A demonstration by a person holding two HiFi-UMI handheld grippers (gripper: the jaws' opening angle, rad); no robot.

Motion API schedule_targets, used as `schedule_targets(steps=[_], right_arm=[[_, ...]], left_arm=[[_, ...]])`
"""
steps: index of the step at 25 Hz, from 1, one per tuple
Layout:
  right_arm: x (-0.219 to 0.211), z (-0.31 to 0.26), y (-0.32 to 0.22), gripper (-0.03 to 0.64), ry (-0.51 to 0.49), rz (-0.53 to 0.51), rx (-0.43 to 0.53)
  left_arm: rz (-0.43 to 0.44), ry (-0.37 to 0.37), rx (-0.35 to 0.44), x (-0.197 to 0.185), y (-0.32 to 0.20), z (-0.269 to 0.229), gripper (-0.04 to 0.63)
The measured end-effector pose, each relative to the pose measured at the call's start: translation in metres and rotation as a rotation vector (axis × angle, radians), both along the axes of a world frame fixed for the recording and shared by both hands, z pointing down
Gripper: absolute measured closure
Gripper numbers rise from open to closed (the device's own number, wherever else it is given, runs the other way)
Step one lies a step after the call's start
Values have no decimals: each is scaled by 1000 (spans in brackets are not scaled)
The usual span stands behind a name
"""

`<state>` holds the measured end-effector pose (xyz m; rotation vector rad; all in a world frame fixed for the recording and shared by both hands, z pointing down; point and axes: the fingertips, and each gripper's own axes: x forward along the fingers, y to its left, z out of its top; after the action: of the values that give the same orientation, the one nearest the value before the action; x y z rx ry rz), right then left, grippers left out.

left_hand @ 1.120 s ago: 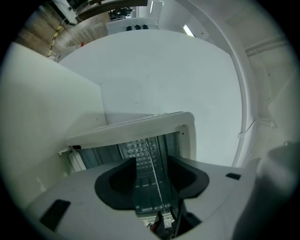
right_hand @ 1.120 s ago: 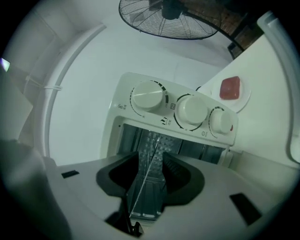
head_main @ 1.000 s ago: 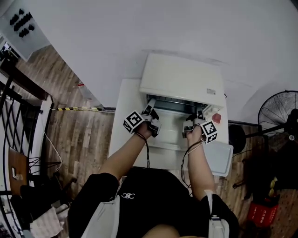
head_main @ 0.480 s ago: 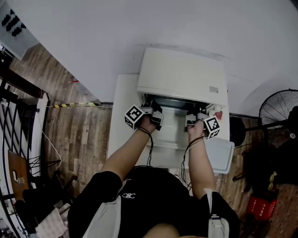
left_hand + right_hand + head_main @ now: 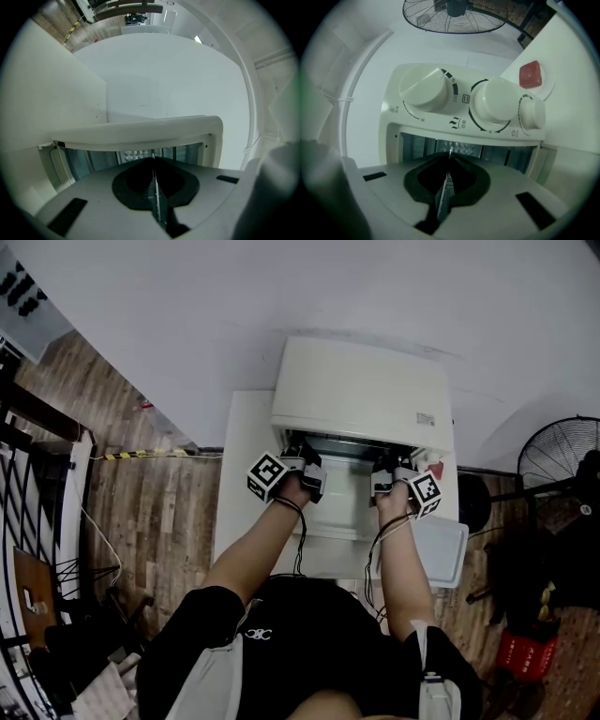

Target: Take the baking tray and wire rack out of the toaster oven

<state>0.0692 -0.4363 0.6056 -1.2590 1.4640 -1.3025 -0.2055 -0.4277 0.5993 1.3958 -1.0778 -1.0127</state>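
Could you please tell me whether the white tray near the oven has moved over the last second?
No: the tray still lies at the front right corner of the table, just as before.

One toaster oven, one baking tray, three knobs, two grippers, one fan

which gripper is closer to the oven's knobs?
Right. The right gripper sits at the oven opening, right beside the knobs; the left gripper is at the opening's far end, away from them. Both jaws have just closed; nothing shows between them.
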Motion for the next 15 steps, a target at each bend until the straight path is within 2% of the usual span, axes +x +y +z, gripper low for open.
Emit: schedule_targets(steps=[8,15], right_arm=[[-4,1,7,611,3,-14,-2],[1,1,36,611,1,-33,3]], left_arm=[[1,-10,-27,-4,9,2,578],[-2,1,-36,2,39,2,578]])
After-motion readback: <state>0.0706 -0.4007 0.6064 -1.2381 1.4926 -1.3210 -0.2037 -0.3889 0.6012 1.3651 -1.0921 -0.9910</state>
